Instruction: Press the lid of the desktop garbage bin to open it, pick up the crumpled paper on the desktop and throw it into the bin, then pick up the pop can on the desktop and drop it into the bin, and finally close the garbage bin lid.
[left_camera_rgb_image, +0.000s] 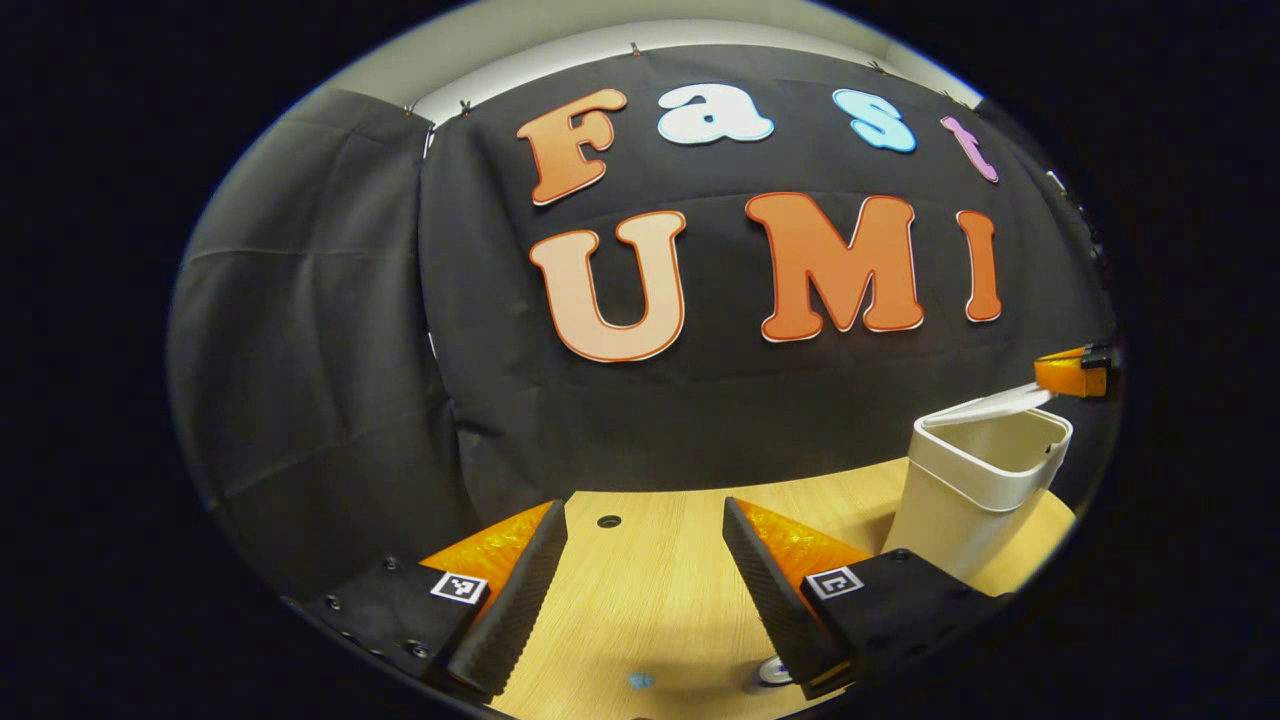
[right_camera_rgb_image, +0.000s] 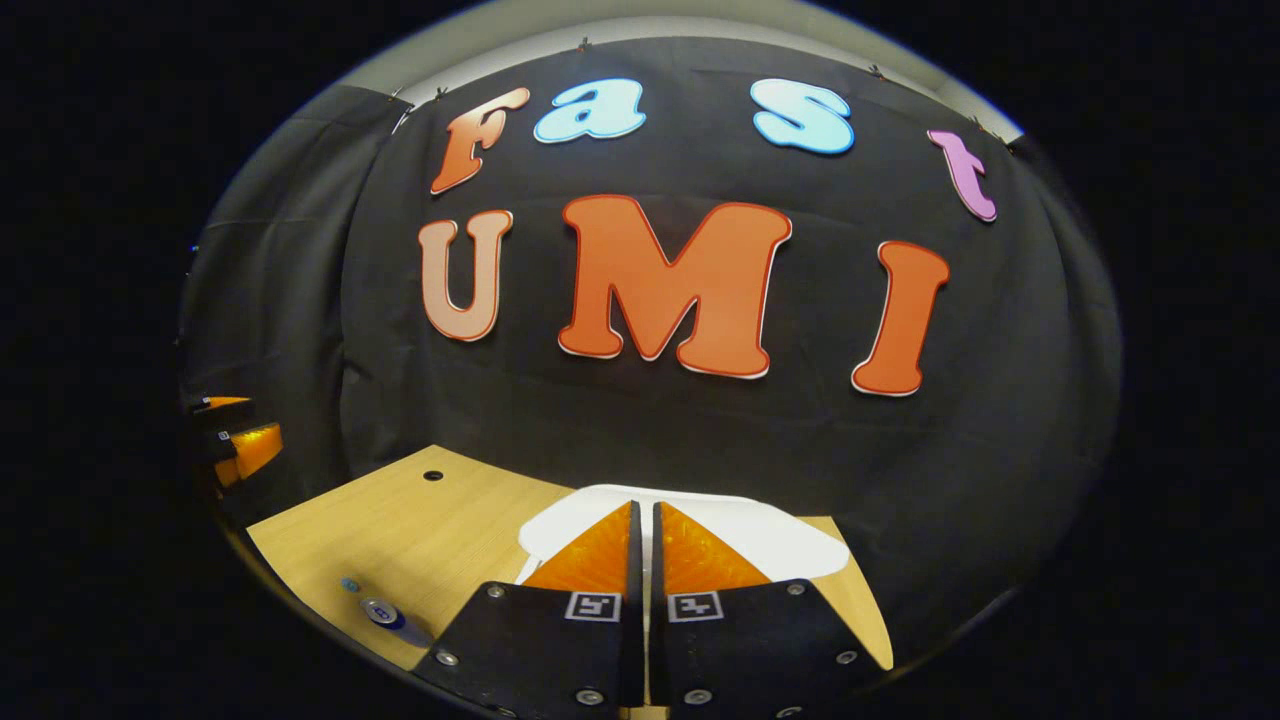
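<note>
The white desktop bin (left_camera_rgb_image: 975, 490) stands on the wooden table (left_camera_rgb_image: 650, 590) at the right of the left gripper view. Its lid (left_camera_rgb_image: 985, 408) is tilted, raised at the right end. My right gripper (left_camera_rgb_image: 1042, 380) is shut with its tips on that raised end. In the right gripper view the shut right gripper (right_camera_rgb_image: 643, 508) lies over the white lid (right_camera_rgb_image: 780, 535). My left gripper (left_camera_rgb_image: 645, 540) hangs open above the table with nothing between its fingers. A blue and silver pop can (right_camera_rgb_image: 385, 612) stands near the table's front edge; its top (left_camera_rgb_image: 772, 672) peeks out beside my left gripper's right finger.
A small round hole (left_camera_rgb_image: 609, 521) sits in the tabletop near the black cloth wall. A small blue mark (left_camera_rgb_image: 640, 681) is on the wood by the front edge. My left gripper (right_camera_rgb_image: 235, 440) shows far off at the left of the right gripper view.
</note>
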